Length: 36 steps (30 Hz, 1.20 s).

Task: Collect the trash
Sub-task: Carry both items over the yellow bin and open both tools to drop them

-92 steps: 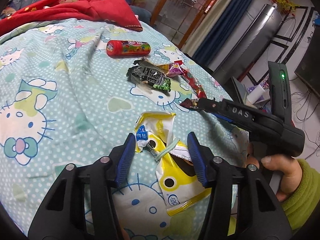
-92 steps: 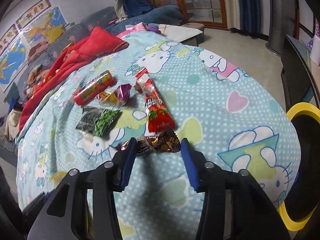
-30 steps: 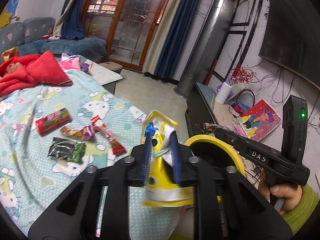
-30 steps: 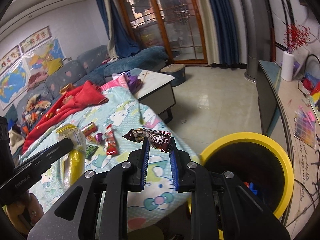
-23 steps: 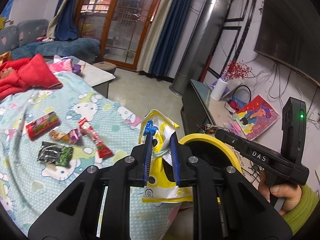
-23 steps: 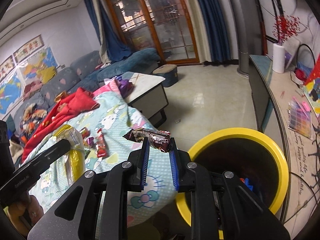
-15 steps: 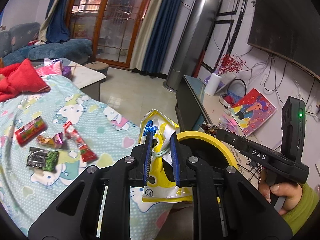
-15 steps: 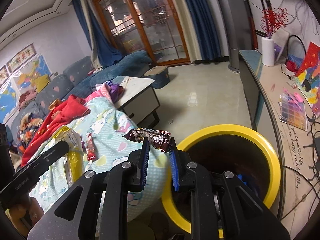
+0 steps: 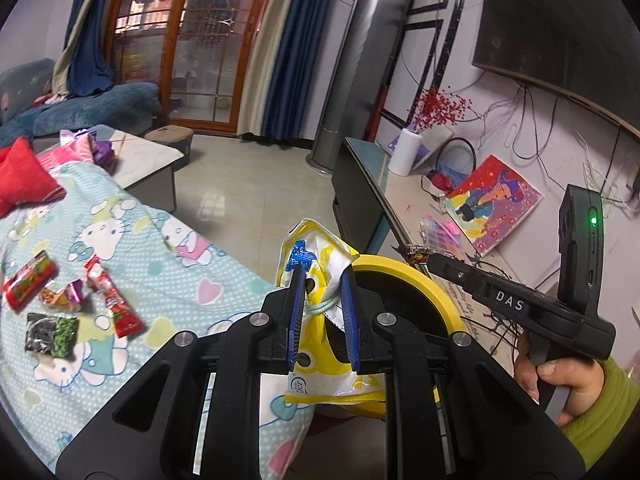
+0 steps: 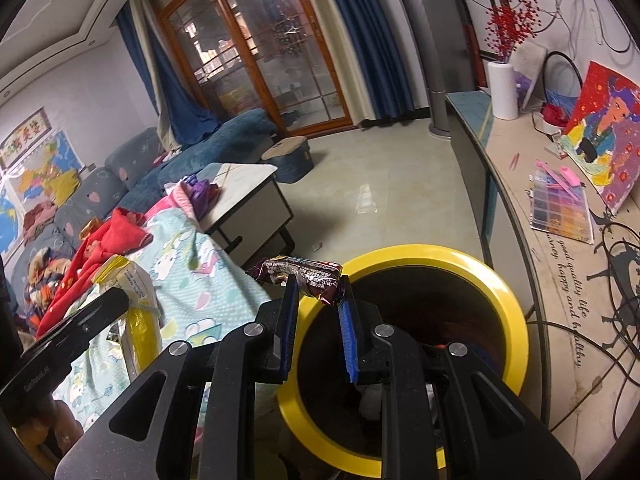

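While both grippers hang near the edge of the bed, each has a piece of trash clamped between its blue pads. The left gripper (image 9: 322, 276) is nearly closed on a crumpled yellow and white bag (image 9: 320, 252); the bag's top sticks up above the fingertips and its lower part hangs down below the jaws, in front of the bin's yellow rim. A pale green string loops across the gap between the pads, just under the pinch. The right gripper (image 10: 316, 284) is likewise nearly closed, pinching a dark brown snack wrapper (image 10: 304, 274) at its fingertips; the wrapper lies crosswise, with most of its length poking out to the left of the jaws. Directly beyond and below those fingertips sits the round bin (image 10: 508, 304), dark inside with a yellow rim, standing on the floor between the bed and a long low cabinet (image 10: 516, 184). The wrapper is over the near left edge of the rim.

On the patterned bedspread (image 9: 168, 272), well to the left of the left gripper, more trash lies loose: a red tube (image 9: 28, 283), a small purple and gold wrapper (image 9: 64, 294), a red wrapper (image 9: 118, 304) and a black and green packet (image 9: 50, 334). A hand (image 9: 568, 376) in a green sleeve grips the right gripper's handle.
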Each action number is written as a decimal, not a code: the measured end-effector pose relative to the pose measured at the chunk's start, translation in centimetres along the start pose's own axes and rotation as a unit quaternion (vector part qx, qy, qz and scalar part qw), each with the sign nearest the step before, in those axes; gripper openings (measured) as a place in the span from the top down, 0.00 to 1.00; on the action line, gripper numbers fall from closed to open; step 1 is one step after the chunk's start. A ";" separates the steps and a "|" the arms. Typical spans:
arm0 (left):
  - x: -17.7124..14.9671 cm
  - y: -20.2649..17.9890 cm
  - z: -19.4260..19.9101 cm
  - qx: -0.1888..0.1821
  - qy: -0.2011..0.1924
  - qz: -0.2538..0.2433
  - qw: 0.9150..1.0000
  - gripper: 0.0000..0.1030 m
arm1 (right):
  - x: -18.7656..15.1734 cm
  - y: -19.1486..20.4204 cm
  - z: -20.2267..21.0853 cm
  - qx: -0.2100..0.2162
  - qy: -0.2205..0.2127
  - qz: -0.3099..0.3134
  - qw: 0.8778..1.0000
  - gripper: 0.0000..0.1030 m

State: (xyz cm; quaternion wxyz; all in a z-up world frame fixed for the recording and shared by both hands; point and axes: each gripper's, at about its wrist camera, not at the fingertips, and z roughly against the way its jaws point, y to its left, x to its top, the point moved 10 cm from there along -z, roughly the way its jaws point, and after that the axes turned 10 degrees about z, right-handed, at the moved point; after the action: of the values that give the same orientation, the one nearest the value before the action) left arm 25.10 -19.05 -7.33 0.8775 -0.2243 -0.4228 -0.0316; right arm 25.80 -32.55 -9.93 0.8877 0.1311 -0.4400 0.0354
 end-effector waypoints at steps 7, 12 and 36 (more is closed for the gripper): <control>-0.5 -1.6 -1.4 -0.005 0.008 -0.016 1.000 0.88 | -0.3 -2.5 0.1 -0.016 -0.001 -0.012 1.000 0.81; -0.9 -2.7 -2.6 -0.009 0.016 -0.027 0.999 0.88 | -0.6 -4.1 0.2 -0.025 0.002 -0.020 0.999 0.81; -4.8 -5.5 -8.5 -0.030 0.077 -0.045 0.996 0.87 | -4.3 -9.7 -1.6 -0.045 0.043 -0.054 0.997 0.79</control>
State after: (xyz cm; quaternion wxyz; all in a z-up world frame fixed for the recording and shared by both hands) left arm 26.81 -28.19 -13.55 0.8977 -0.2287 -0.3628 -0.1007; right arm 26.10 -41.21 -16.21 0.9115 0.1130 -0.3945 -0.0265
